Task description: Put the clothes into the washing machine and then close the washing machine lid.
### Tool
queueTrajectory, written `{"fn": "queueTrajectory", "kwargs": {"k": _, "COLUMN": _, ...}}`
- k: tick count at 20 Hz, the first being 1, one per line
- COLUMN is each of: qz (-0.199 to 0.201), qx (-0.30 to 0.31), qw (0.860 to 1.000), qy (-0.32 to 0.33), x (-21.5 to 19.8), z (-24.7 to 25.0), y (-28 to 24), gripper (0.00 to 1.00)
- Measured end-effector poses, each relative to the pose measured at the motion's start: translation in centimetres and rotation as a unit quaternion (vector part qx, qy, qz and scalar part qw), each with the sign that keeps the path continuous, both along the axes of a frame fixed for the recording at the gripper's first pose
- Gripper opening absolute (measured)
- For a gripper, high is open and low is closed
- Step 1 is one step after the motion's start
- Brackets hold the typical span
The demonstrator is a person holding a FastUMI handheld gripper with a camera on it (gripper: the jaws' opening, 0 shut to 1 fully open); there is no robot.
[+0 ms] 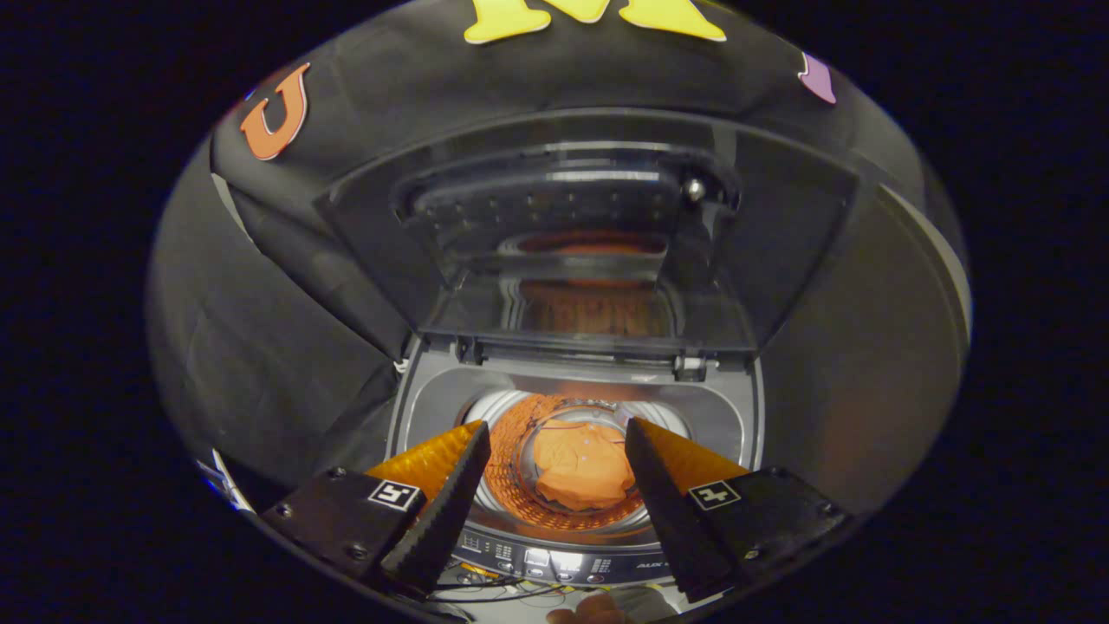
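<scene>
A top-loading washing machine (433,399) stands just ahead, seen from above. An orange garment (580,472) lies at the bottom of its drum (507,481). My gripper (559,433) hovers over the drum's mouth, open, with nothing between its fingers. The garment shows in the gap between them, well below. The dark see-through lid (589,243) stands raised and upright beyond the drum, hinged at the machine's back edge, and it mirrors the orange glow.
The machine's control panel (554,559) runs along the near rim under the fingers. A hand (589,611) and some cables (494,589) lie just in front of it. Black cloth walls close in behind and on both sides.
</scene>
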State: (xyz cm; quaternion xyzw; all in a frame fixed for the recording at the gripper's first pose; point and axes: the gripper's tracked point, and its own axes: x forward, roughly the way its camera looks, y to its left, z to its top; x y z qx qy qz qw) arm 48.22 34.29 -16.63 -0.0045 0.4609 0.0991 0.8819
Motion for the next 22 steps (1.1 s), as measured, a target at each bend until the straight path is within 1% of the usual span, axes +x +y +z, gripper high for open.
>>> {"fn": "queueTrajectory", "kwargs": {"k": 5, "qz": 0.011, "qx": 0.006, "qw": 0.999, "qy": -0.049, "x": 1.1, "z": 7.3, "y": 0.7, "gripper": 0.97}}
{"fn": "queueTrajectory", "kwargs": {"k": 10, "qz": 0.024, "qx": 0.008, "qw": 0.996, "qy": -0.087, "x": 1.7, "z": 12.7, "y": 1.9, "gripper": 0.97}}
{"fn": "queueTrajectory", "kwargs": {"k": 16, "qz": 0.029, "qx": 0.012, "qw": 0.992, "qy": -0.118, "x": 2.0, "z": 16.6, "y": 2.9, "gripper": 0.97}}
{"fn": "queueTrajectory", "kwargs": {"k": 19, "qz": 0.032, "qx": 0.0, "qw": 0.991, "qy": -0.127, "x": 3.2, "z": 17.4, "y": 2.8, "gripper": 0.97}}
{"fn": "queueTrajectory", "kwargs": {"k": 22, "qz": 0.025, "qx": 0.003, "qw": 0.991, "qy": -0.13, "x": 4.9, "z": 18.7, "y": 2.9, "gripper": 0.97}}
